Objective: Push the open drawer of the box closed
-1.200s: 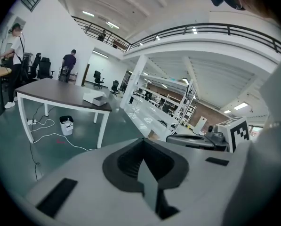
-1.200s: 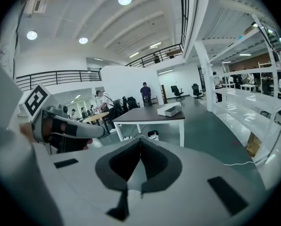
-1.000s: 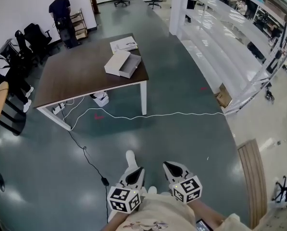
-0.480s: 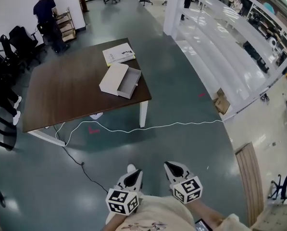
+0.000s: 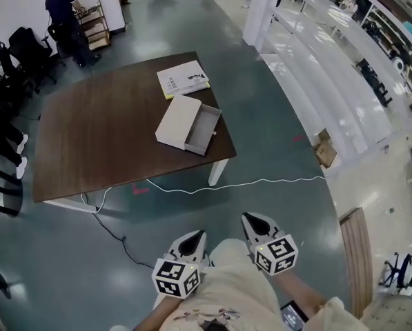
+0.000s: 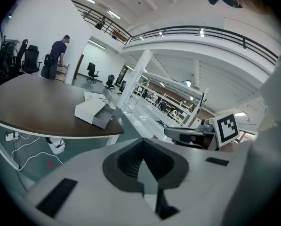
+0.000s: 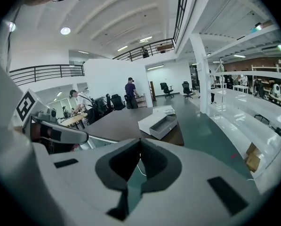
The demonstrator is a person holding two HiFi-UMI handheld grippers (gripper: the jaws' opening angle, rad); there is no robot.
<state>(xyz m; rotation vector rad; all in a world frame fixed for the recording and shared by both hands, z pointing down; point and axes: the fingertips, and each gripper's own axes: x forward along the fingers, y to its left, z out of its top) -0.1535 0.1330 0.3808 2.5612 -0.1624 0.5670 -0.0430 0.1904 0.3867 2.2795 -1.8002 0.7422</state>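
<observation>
Holding both grippers low in front of the body, the person stands on the teal floor (image 5: pixel 67 267), well short of the table. Left gripper (image 5: pixel 198 234): jaws pressed together, nothing between them. Right gripper (image 5: pixel 248 217): same, jaws together, empty. Both point forward and somewhat down, side by side, apart from each other.

A white cable (image 5: pixel 261 183) runs across the floor between the grippers and the table. A black cable (image 5: pixel 116 232) trails off on the left.

The dark brown table (image 5: pixel 95 143) comes next. The white box (image 5: pixel 177 119) lies flat near its near right corner. Its drawer (image 5: pixel 206 131) is pulled out toward the table's right edge, open, with a grey inside. Neither gripper is near it. A white booklet (image 5: pixel 183 78) lies just beyond the box, not touching it.

On the right a cardboard box (image 5: pixel 325 150) sits on the floor at the foot of long white shelving (image 5: pixel 309 47).

At far left, black office chairs (image 5: pixel 23 50). Past them a person (image 5: pixel 61 5) stands with back turned, beside a small wooden rack (image 5: pixel 94 25).
</observation>
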